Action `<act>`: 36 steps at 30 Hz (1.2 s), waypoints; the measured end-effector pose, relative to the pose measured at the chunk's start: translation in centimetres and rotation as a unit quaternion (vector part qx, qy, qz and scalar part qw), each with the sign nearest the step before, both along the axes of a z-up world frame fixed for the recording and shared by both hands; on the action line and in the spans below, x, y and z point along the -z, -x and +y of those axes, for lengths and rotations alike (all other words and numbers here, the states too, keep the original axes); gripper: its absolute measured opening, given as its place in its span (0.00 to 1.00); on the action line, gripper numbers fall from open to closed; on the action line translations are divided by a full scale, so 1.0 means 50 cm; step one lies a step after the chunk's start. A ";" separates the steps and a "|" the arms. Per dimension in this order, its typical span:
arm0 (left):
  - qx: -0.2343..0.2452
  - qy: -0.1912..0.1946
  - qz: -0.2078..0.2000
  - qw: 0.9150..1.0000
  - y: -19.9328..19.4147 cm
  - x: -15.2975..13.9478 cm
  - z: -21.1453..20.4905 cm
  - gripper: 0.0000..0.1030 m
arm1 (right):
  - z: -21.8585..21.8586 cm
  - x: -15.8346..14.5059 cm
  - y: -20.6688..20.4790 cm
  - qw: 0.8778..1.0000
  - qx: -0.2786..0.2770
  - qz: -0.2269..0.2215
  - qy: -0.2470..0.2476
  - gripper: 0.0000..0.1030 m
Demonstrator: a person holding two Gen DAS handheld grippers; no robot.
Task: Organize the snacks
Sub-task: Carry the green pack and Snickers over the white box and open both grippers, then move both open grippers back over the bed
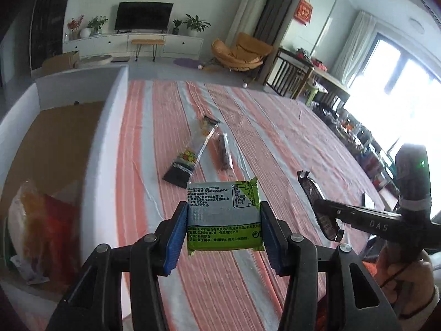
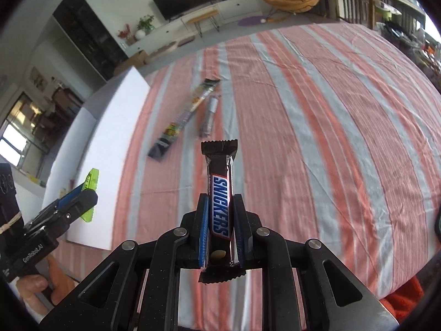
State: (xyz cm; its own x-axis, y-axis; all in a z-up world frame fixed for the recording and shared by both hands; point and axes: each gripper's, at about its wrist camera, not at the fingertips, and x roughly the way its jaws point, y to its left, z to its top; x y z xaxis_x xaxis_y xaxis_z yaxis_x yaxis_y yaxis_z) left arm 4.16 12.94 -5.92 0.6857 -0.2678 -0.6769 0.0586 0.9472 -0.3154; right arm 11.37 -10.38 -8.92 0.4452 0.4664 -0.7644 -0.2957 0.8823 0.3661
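Observation:
My left gripper (image 1: 223, 218) is shut on a green snack packet (image 1: 223, 215), held above the striped table; it also shows at the left of the right wrist view (image 2: 80, 201). My right gripper (image 2: 220, 212) is shut on a Snickers bar (image 2: 220, 204), held upright above the table; it shows at the right of the left wrist view (image 1: 328, 218). Two snacks lie on the table farther ahead: a long black and clear packet (image 1: 193, 151) and a small dark stick packet (image 1: 224, 151).
A white box (image 1: 110, 127) with a brown floor stands at the table's left, holding an orange-red snack bag (image 1: 41, 229). The striped tablecloth (image 1: 275, 138) stretches ahead. Chairs and clutter line the right side.

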 end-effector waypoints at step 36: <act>-0.064 -0.074 -0.015 0.995 0.001 0.039 0.128 0.97 | 0.020 0.206 -0.034 0.947 0.096 -0.098 0.292 0.69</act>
State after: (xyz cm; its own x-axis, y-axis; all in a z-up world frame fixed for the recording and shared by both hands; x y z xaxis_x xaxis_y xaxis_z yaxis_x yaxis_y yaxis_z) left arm 4.12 19.36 -7.85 0.7277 -0.0765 -0.6816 -0.0576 0.9834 -0.1719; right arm 13.08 -9.38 -19.24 0.6393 -0.1137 -0.7605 -0.1218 0.9615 -0.2462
